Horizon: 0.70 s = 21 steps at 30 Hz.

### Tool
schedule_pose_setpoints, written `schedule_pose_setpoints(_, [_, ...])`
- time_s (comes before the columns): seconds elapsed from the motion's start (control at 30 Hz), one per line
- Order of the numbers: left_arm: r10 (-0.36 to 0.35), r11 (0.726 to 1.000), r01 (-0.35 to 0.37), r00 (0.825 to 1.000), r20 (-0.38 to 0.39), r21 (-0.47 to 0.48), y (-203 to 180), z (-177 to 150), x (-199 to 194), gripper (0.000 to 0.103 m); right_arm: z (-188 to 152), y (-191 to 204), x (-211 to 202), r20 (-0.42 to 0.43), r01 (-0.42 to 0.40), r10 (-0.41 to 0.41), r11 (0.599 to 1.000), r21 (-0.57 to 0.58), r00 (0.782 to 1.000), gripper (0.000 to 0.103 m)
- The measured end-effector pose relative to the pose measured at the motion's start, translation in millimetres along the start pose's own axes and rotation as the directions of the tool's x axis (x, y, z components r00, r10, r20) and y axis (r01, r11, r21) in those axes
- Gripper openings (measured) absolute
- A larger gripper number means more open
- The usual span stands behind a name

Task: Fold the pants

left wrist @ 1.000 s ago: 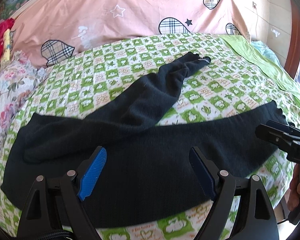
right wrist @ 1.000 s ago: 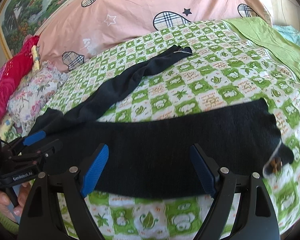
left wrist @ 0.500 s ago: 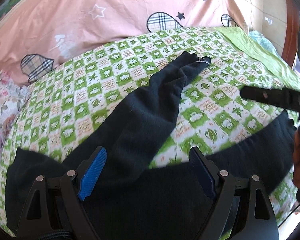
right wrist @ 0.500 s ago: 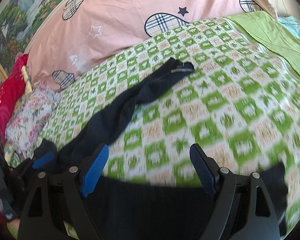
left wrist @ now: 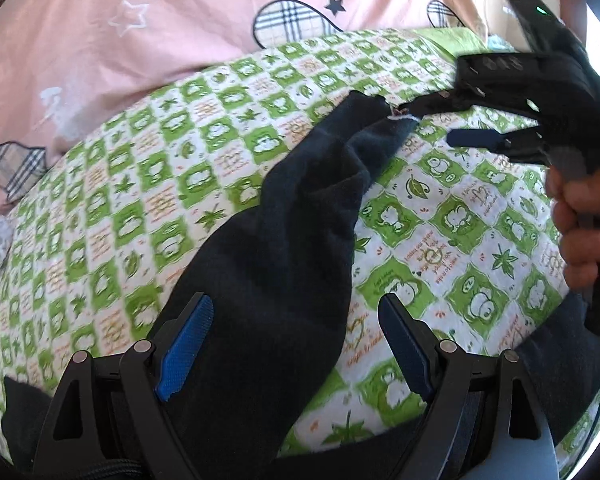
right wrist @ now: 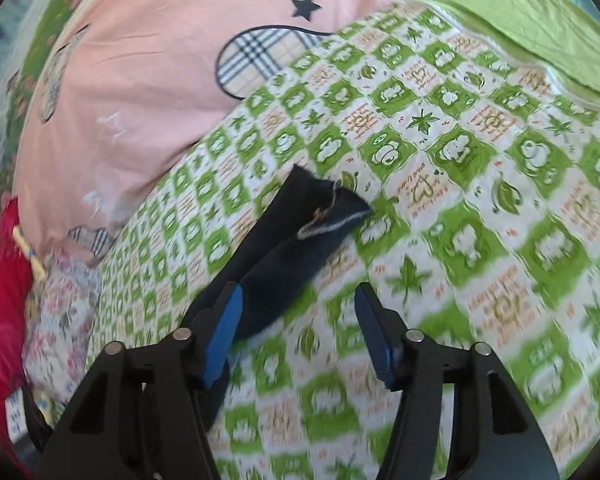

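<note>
The left gripper (left wrist: 296, 344) has its fingers spread wide, a dark leg of the pants (left wrist: 284, 264) running between them and up toward 1 o'clock across the green-checked sheet (left wrist: 120, 208). The right gripper (right wrist: 298, 328) is also spread, gripping nothing; the leg's cuff (right wrist: 324, 216) lies just beyond at 12 o'clock, cloth passing beside its left finger (right wrist: 222, 330). A pink pillow (right wrist: 140, 80) lies farther off at 11 o'clock.

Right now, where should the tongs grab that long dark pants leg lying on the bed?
Grab the dark knit pants leg at its cuff end, coming in from the right over the green checked sheet. The cuff lies flat with its pale hem edge exposed, nearest the open right tongs.
</note>
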State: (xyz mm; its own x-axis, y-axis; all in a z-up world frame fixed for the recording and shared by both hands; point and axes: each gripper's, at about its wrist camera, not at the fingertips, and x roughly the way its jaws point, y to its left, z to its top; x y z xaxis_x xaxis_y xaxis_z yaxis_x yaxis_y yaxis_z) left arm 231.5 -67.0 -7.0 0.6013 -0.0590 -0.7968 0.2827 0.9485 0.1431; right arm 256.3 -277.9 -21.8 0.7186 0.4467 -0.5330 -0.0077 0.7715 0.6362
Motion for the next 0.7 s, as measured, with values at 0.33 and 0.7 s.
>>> schedule_pose_setpoints(0.33, [0.012, 0.999, -0.01, 0.997, -0.074, 0.033, 4, 2, 40, 0.075, 26, -18, 49, -0.034, 0.014, -0.01, 0.994, 0.107, 0.999, 0.035])
schedule_pose_setpoints(0.7, [-0.122, 0.99, 0.118, 0.992, -0.043, -0.08, 29, 4, 8, 0.01, 3, -16, -8, 0.037, -0.047, 0.044, 0.995, 0.083, 0.998, 0.007])
